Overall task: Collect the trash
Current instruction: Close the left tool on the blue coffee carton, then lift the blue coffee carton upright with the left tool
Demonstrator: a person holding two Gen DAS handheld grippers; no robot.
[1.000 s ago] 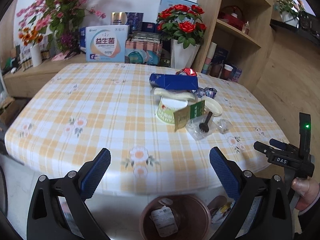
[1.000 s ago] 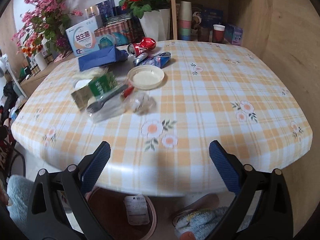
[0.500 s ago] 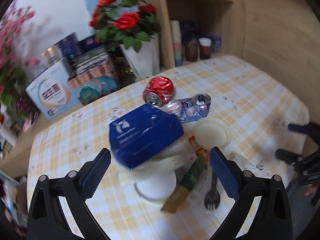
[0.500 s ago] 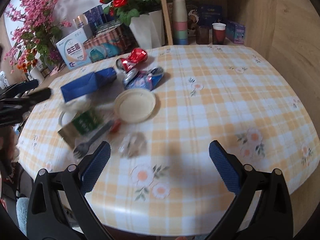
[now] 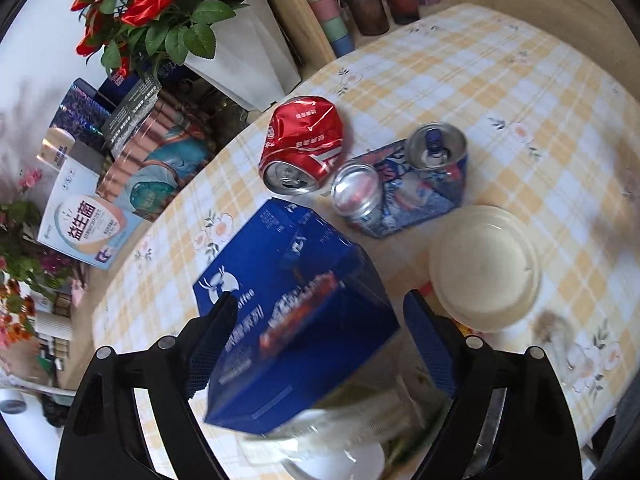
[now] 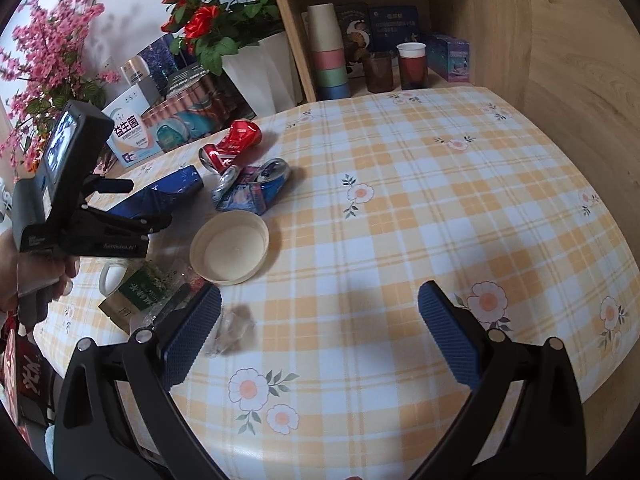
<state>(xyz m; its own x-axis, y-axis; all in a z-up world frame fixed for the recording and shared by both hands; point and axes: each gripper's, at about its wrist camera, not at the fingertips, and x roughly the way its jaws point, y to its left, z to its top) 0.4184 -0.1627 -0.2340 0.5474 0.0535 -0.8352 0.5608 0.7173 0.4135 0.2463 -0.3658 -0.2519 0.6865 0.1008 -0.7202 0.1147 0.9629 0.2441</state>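
Trash lies on the checked tablecloth (image 6: 420, 208). My left gripper (image 5: 316, 344) is open, its fingers on either side of a blue coffee box (image 5: 296, 312); contact cannot be told. Beyond it lie a crushed red can (image 5: 304, 144), a crushed blue can (image 5: 404, 184) and a cream lid (image 5: 484, 268). In the right wrist view my right gripper (image 6: 320, 340) is open and empty above the table, a crumpled clear wrapper (image 6: 234, 330) beside its left finger. The left gripper's body (image 6: 76, 208) hovers over the blue box (image 6: 168, 196).
A green packet (image 6: 140, 292), a white cup (image 6: 114, 278) and a black fork lie near the front left edge. A vase of red roses (image 6: 256, 68), boxes and stacked cups (image 6: 328, 56) stand behind the table. A wooden shelf is at the right.
My left gripper has moved forward and down over the table until the blue box sits between its fingers. My right gripper has advanced over the table.
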